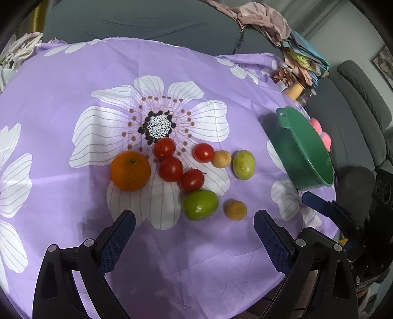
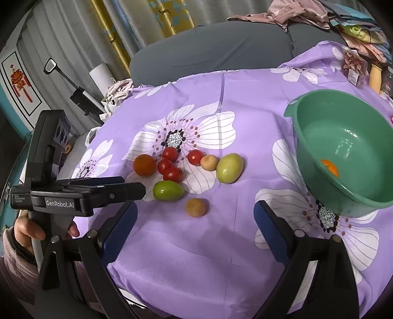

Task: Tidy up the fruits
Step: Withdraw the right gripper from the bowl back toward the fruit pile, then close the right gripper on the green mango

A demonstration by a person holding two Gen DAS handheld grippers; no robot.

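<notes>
On the purple flowered cloth (image 1: 73,81) lie an orange (image 1: 130,171), several red tomatoes (image 1: 170,168), two green fruits (image 1: 200,205) (image 1: 243,164) and two small tan fruits (image 1: 235,210) (image 1: 221,159). My left gripper (image 1: 194,222) is open just short of the near green fruit, holding nothing. A green bowl (image 1: 304,149) stands at the right. In the right wrist view the bowl (image 2: 356,137) holds one orange (image 2: 330,167). My right gripper (image 2: 195,220) is open and empty, near a tan fruit (image 2: 195,207). The left gripper (image 2: 132,190) comes in from the left beside the green fruit (image 2: 168,191).
A grey sofa (image 1: 147,22) with piled clothes (image 1: 265,19) runs behind the table. Jars and packets (image 1: 292,83) crowd the far right corner, pink items (image 1: 321,135) sit behind the bowl. A person's hand (image 2: 29,230) grips the left tool. The table edge curves near the bowl.
</notes>
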